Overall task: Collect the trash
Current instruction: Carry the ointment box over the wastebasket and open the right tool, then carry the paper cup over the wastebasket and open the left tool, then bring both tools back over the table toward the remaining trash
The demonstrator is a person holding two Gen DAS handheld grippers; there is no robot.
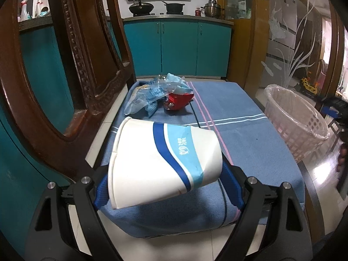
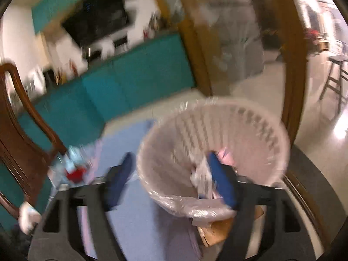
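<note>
Between the pads of the left gripper point(image 1: 165, 187): paper cup point(image 1: 161, 163) clenched sideways, already dented. Ahead on the worktop point(image 1: 250, 130): wrappers point(image 1: 161, 95); off right, the bin point(image 1: 298, 128). Could crush or slip under squeeze. Right gripper point(image 2: 169, 178) spread wide, empty, over the bin. Only right view, though blurred, shows trash inside.

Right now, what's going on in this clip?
A person with a handheld tool in each hand is clearing trash off a table with a blue cloth. The left tool is clamped on a white and blue paper cup, held on its side above the cloth. The right tool is open over the lined pink basket, with crumpled clear trash by one finger; that view is blurred. Blue and red wrappers wait at the cloth's far end.
</note>
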